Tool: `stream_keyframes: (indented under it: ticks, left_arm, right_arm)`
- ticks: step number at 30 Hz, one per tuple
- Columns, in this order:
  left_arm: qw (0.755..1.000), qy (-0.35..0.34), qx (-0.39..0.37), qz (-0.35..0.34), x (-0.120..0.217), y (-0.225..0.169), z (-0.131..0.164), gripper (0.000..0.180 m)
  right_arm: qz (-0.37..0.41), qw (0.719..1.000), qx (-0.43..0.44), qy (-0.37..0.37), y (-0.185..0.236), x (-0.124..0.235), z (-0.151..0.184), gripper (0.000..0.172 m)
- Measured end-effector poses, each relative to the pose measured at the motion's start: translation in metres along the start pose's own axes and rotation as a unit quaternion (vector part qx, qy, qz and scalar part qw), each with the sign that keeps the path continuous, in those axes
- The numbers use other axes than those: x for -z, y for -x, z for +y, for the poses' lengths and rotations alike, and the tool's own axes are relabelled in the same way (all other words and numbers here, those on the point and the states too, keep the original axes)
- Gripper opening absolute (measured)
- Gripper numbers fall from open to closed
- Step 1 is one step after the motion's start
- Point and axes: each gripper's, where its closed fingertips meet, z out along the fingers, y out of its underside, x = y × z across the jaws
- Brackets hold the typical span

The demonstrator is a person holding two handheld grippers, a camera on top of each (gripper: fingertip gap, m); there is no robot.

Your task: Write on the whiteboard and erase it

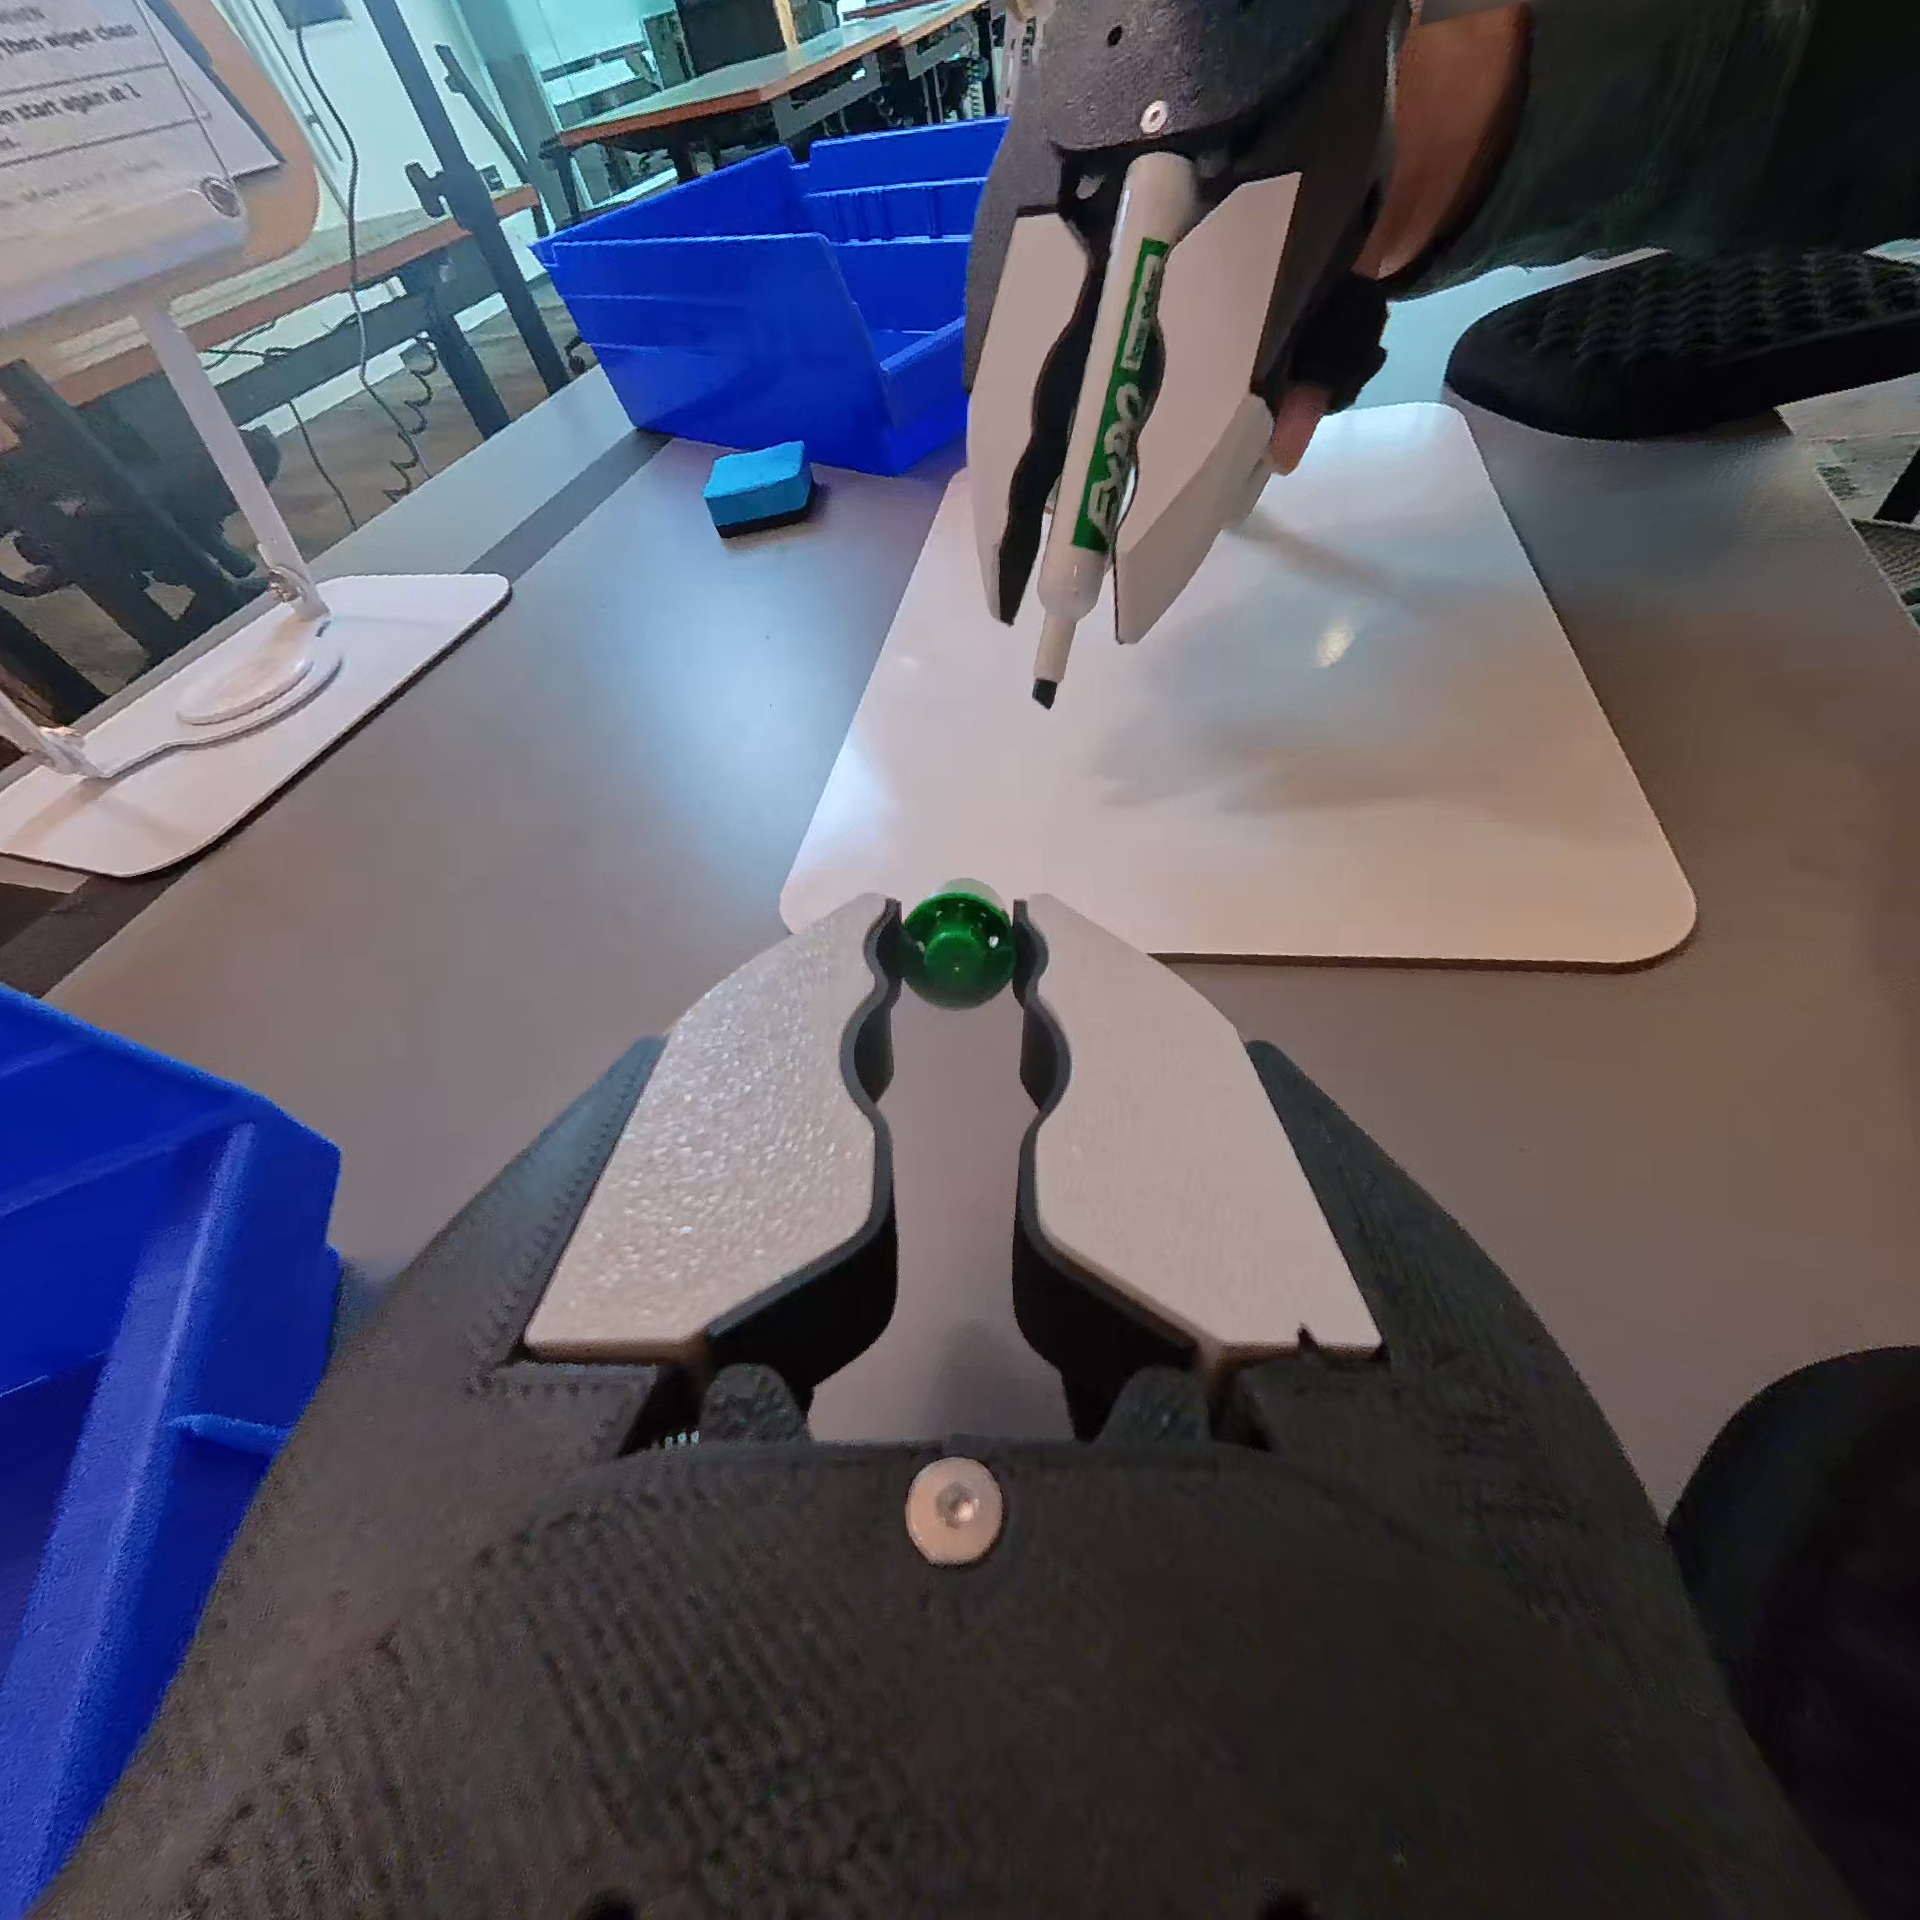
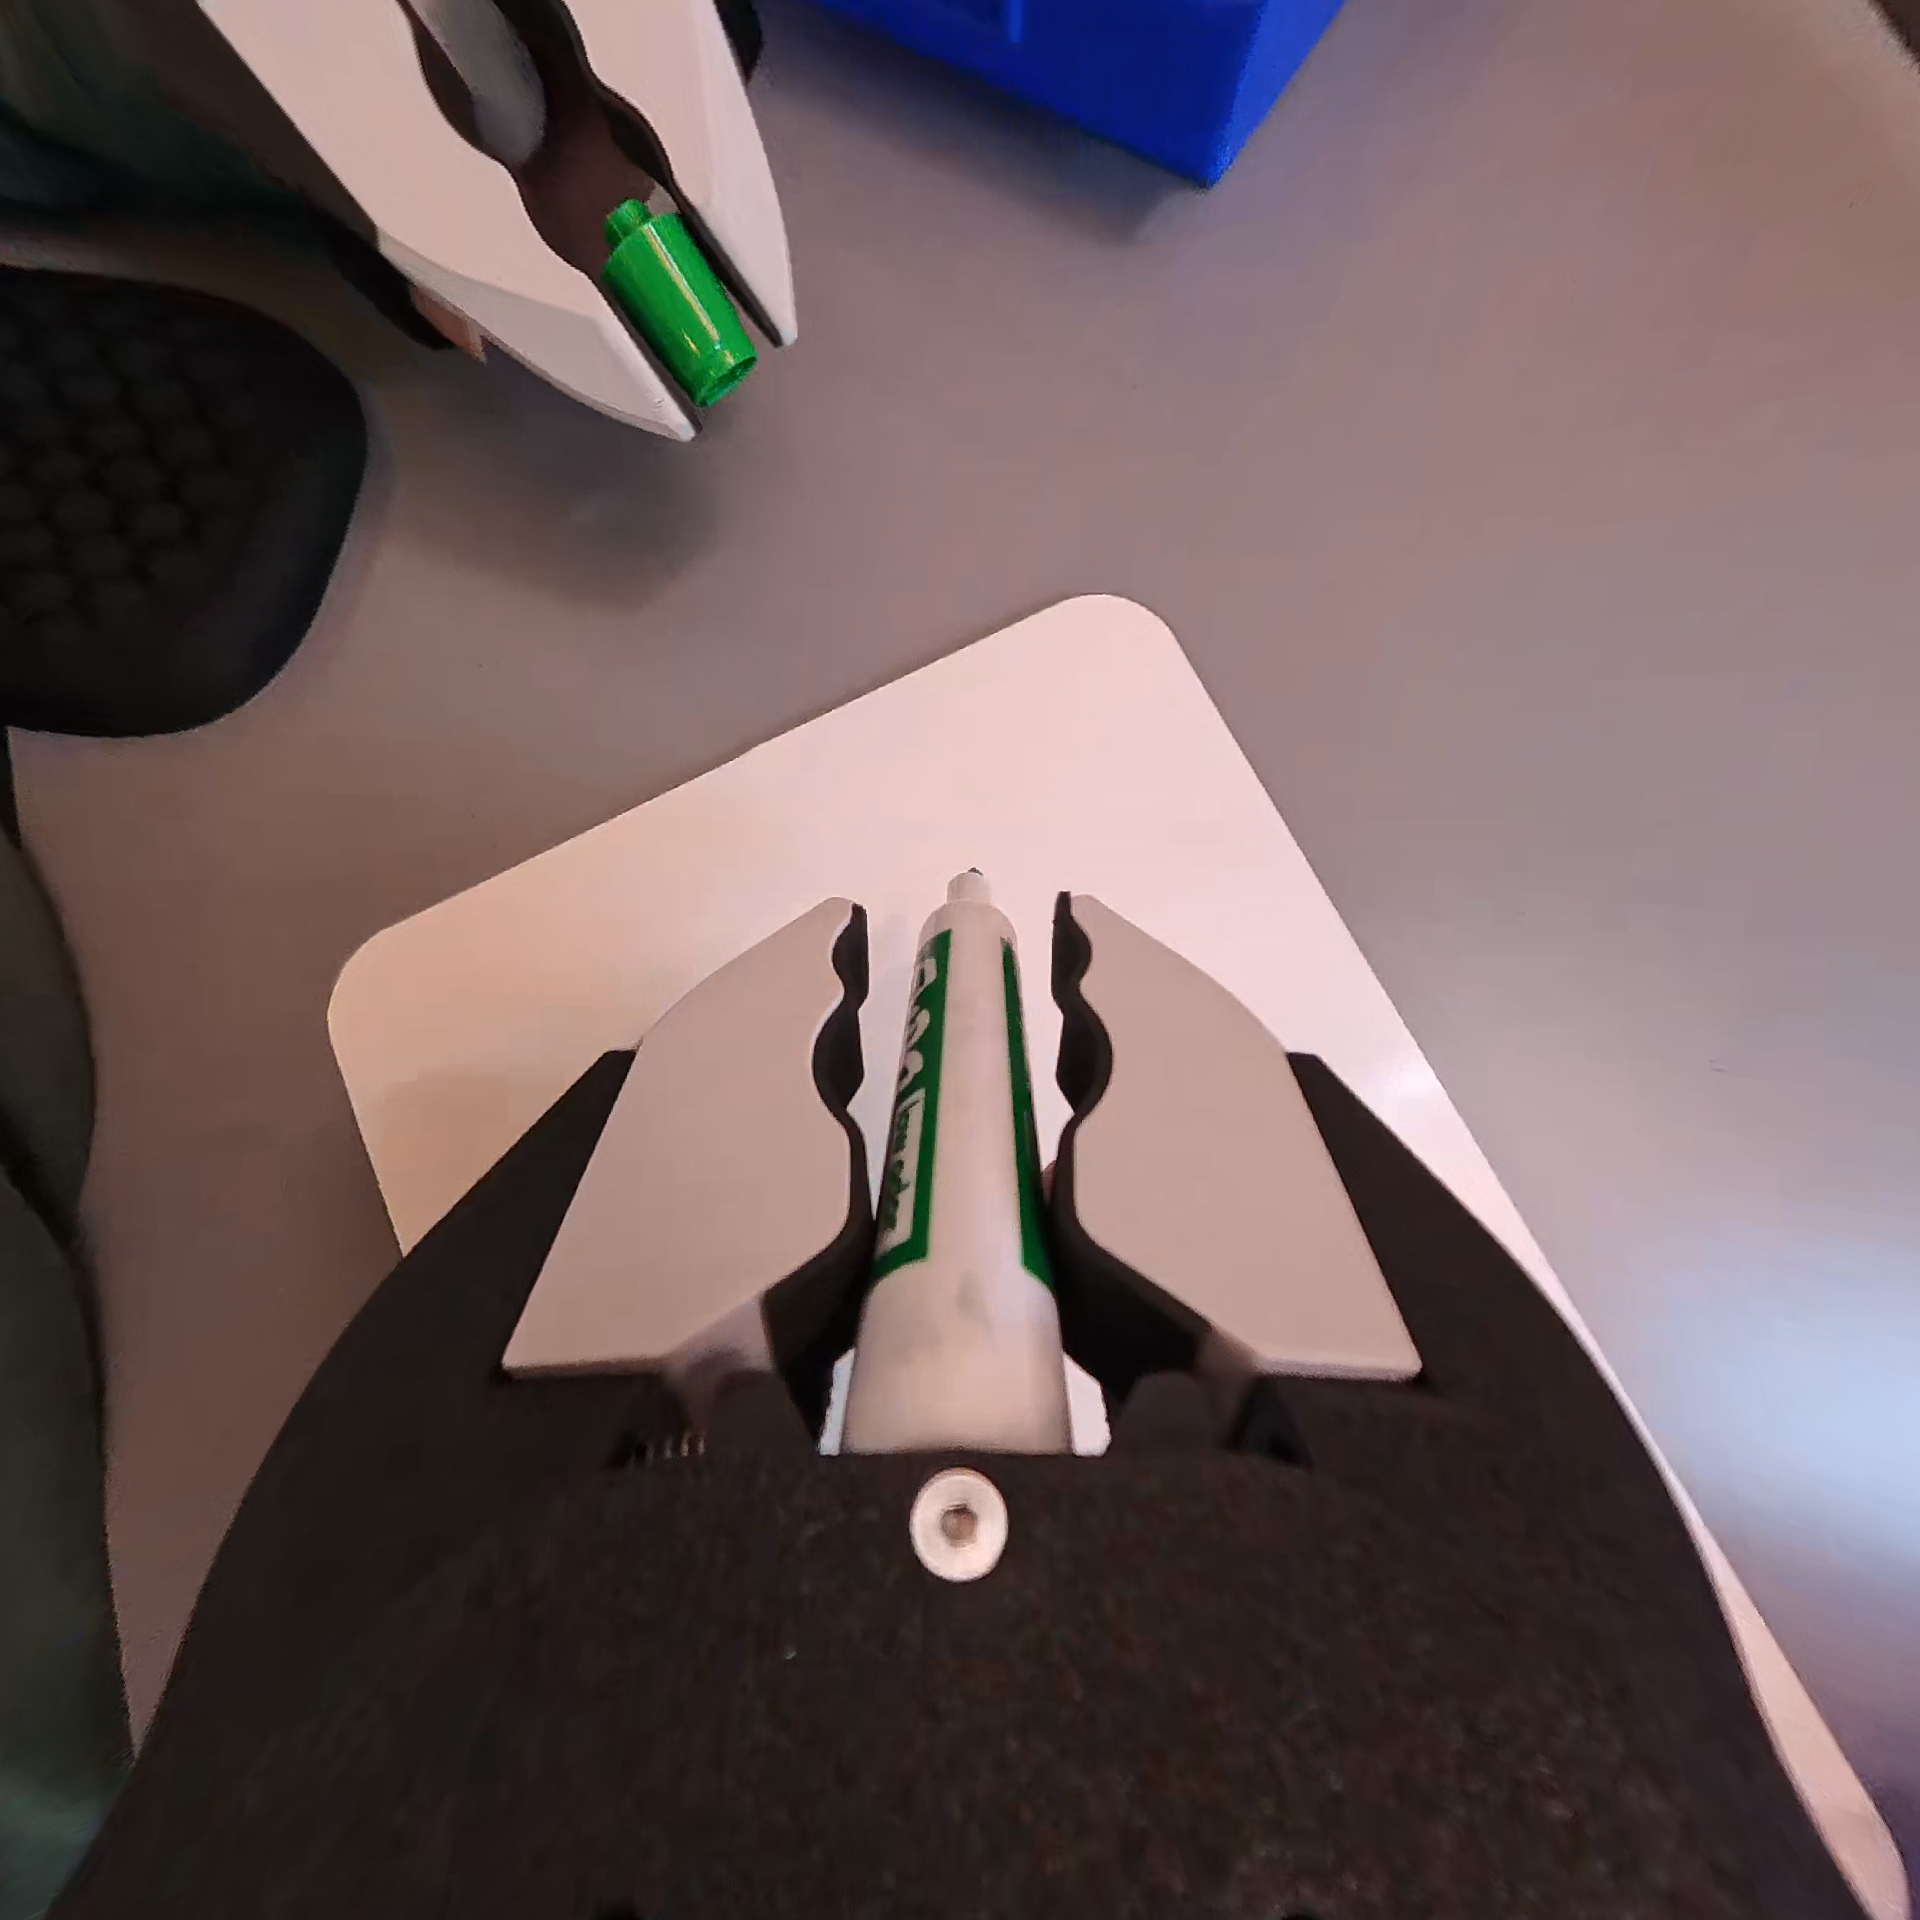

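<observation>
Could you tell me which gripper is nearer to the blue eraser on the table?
Right. The right gripper hangs over the whiteboard close beside the eraser; the left gripper sits back at the whiteboard's near corner.

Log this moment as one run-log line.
left tongs: gripping green marker cap | right tongs: gripping uncapped white-and-green marker | tip above blank white whiteboard | blue eraser untouched

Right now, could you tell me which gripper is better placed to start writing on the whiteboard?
The right gripper: it holds the uncapped marker, tip down, just above the blank whiteboard. The left gripper only holds the green cap, near the board's edge.
</observation>
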Motion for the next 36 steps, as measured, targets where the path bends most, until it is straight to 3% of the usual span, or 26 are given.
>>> stream_keyframes:
  ticks: [14, 36]
  left_arm:
    - [0.998, 0.032, -0.046, 0.010, -0.012, -0.023, 0.010, 0.020]
    - [0.997, 0.048, -0.064, 0.002, -0.014, -0.024, 0.013, 0.020]
  right_arm:
    - [0.004, 1.000, 0.003, 0.028, -0.006, -0.021, -0.001, 0.035]
    - [0.034, 0.996, 0.066, 0.051, -0.014, -0.040, -0.001, 0.035]
